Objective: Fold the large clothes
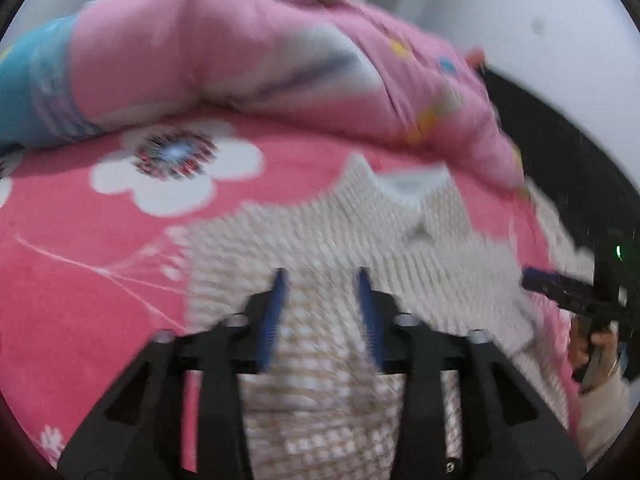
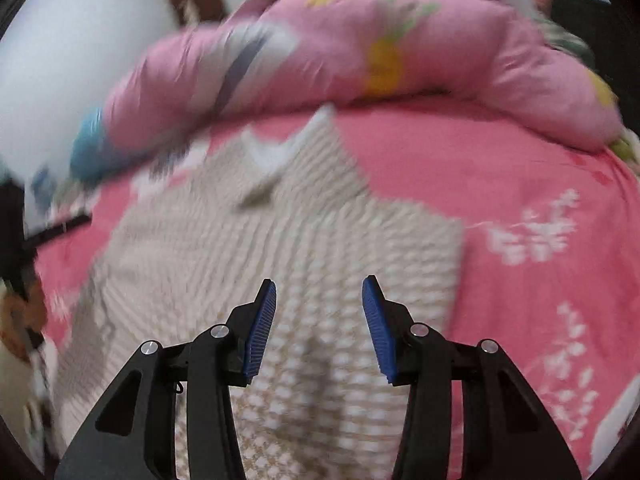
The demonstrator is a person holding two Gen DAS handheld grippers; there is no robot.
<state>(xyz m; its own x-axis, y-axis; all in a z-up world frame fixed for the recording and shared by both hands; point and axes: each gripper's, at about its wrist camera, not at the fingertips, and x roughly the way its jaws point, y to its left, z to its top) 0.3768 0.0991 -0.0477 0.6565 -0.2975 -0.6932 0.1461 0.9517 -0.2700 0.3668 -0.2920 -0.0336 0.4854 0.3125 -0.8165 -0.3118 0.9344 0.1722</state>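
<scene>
A cream and beige knitted sweater (image 1: pixel 320 240) lies flat on a pink bed sheet, its white collar (image 1: pixel 404 186) pointing away from me. It also shows in the right wrist view (image 2: pixel 256 248). My left gripper (image 1: pixel 323 276) is open and empty, just above the sweater's lower middle. My right gripper (image 2: pixel 319 284) is open and empty, above the sweater's lower right part. The right gripper also shows at the right edge of the left wrist view (image 1: pixel 532 278), held by a hand. Both views are blurred.
The pink sheet (image 2: pixel 500 184) with white flower prints covers the bed. A bunched pink quilt (image 1: pixel 224 48) with a blue end lies along the far side, also in the right wrist view (image 2: pixel 360 40). A white wall stands behind it.
</scene>
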